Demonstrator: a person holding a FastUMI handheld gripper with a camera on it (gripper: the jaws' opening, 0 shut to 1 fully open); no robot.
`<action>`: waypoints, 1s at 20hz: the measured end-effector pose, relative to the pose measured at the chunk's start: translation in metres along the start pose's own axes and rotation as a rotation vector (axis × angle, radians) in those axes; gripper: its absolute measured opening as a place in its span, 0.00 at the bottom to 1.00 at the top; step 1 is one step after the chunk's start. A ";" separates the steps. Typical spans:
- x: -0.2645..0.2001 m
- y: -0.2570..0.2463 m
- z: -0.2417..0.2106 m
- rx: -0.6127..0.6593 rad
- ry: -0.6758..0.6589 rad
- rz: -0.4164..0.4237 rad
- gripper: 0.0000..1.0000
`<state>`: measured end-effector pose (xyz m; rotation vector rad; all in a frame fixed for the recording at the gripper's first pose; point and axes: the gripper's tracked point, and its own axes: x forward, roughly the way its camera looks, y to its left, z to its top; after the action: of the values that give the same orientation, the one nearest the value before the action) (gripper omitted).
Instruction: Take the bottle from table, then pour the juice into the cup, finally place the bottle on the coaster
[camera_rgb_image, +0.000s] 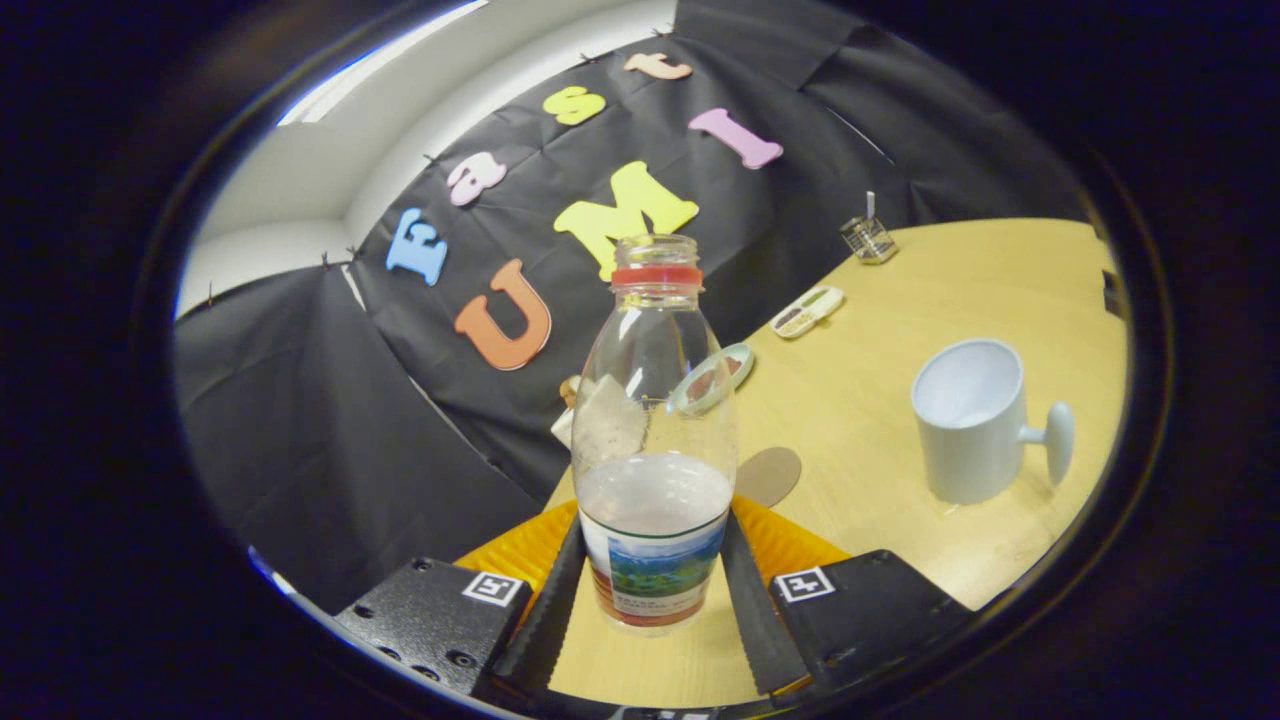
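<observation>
Bottle (655, 440) sits between the two black fingers of the tongs (652, 600), clear plastic, cap off, red ring at the neck, label band round the lower body, pale cloudy juice filling roughly the bottom third. Ridged finger pads (548, 610) run up either side of the label and look pressed against it on both sides, so the tongs are closed onto the bottle, narrow gap, bottle-wide. Bottle stands upright relative to the fingers; its base looks lifted off or just at the worktop (880, 400), cannot tell which. Worktop is light wood. White cup (970, 420) stands to the right of the bottle and well apart from it, upright, handle pointing away to the right, inside looks empty. Round brown coaster (768, 475) lies flat just beyond the bottle on its right side, partly hidden by the bottle. Farther back: small oval dish (712, 380) seen partly through the bottle glass, white oblong tray (808, 311) with compartments, small clear holder (868, 238) near the cloth wall. Pale object behind the bottle's left side, too distorted to identify.
</observation>
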<state>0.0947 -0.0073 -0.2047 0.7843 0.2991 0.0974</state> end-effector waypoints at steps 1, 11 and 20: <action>0.001 0.003 -0.001 0.066 0.001 0.018 0.77; 0.002 -0.010 0.005 0.499 -0.022 0.032 0.76; 0.007 -0.009 0.027 0.646 -0.059 0.055 0.76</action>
<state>0.1092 -0.0313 -0.1945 1.4344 0.2538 0.0275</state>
